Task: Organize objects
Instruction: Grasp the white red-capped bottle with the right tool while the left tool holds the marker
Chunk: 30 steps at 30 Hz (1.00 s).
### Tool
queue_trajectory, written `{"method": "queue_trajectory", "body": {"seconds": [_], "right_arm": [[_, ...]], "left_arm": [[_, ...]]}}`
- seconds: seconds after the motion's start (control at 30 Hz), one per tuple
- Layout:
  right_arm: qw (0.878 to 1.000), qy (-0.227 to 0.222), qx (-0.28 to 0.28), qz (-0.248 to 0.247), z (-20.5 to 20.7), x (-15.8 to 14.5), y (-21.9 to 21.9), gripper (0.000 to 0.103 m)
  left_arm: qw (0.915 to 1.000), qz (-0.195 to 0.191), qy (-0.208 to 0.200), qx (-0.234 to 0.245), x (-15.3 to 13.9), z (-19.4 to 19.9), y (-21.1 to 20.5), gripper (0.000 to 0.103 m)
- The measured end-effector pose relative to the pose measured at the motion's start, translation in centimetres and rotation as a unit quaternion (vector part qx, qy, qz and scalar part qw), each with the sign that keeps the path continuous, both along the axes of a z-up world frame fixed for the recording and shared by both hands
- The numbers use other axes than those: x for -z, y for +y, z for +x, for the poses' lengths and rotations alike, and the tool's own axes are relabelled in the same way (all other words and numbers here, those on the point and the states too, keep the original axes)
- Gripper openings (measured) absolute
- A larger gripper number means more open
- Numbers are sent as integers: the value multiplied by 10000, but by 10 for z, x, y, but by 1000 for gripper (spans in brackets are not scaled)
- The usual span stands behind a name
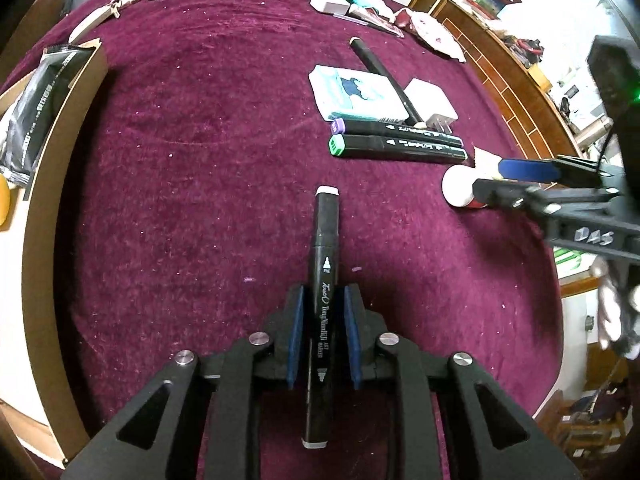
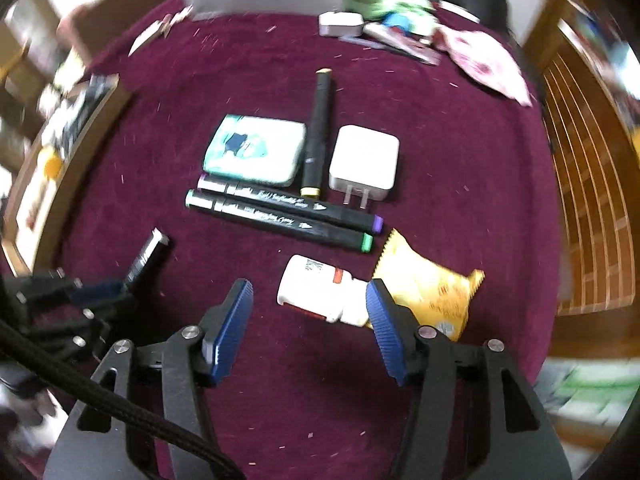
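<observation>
A black art marker with white end caps (image 1: 324, 264) lies on the maroon cloth (image 1: 180, 200), running lengthwise between the blue pads of my left gripper (image 1: 323, 292). The jaws stand nearly shut, with a thin gap on each side of the marker. In the right wrist view that marker (image 2: 148, 256) sticks out of the left gripper (image 2: 100, 292). My right gripper (image 2: 309, 286) is open wide just over a white bottle (image 2: 304, 280), next to a yellow snack packet (image 2: 428, 284). It reaches in from the right (image 1: 486, 182).
A purple-capped marker (image 2: 288, 202) and a green-capped one (image 2: 280, 222) lie side by side. Behind them are a tissue pack (image 2: 254, 148), a yellow-capped marker (image 2: 318, 132) and a white charger (image 2: 364, 162). A cardboard box (image 1: 80, 92) stands left, clutter (image 1: 360, 4) far right.
</observation>
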State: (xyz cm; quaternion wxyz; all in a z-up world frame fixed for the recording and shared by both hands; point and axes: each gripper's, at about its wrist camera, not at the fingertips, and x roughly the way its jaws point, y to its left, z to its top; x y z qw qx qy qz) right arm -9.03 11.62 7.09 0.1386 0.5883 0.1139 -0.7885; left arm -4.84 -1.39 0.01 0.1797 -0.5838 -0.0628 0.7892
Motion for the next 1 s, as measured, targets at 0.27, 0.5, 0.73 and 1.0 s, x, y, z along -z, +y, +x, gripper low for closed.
{"method": "queue_trajectory", "body": {"seconds": [0.27,0.5,0.73,1.0], "right_arm": [[9970,-277,-452,572,-5,29,-3,58],[9978,-632,-96,202,-5,40,2,45],[9967,-607,481,-230,-6,36,25,34],[9912,-598,1038,-570,-7,35,28,59]], "left_arm": [[9999,84,122,-87,-1,5,-2,23],[9981,-313,472,243,-4,13,27,51],[9970,-462,557,263,-4,10,21,11],[9992,-119,380,70,-6,16,8,11]]}}
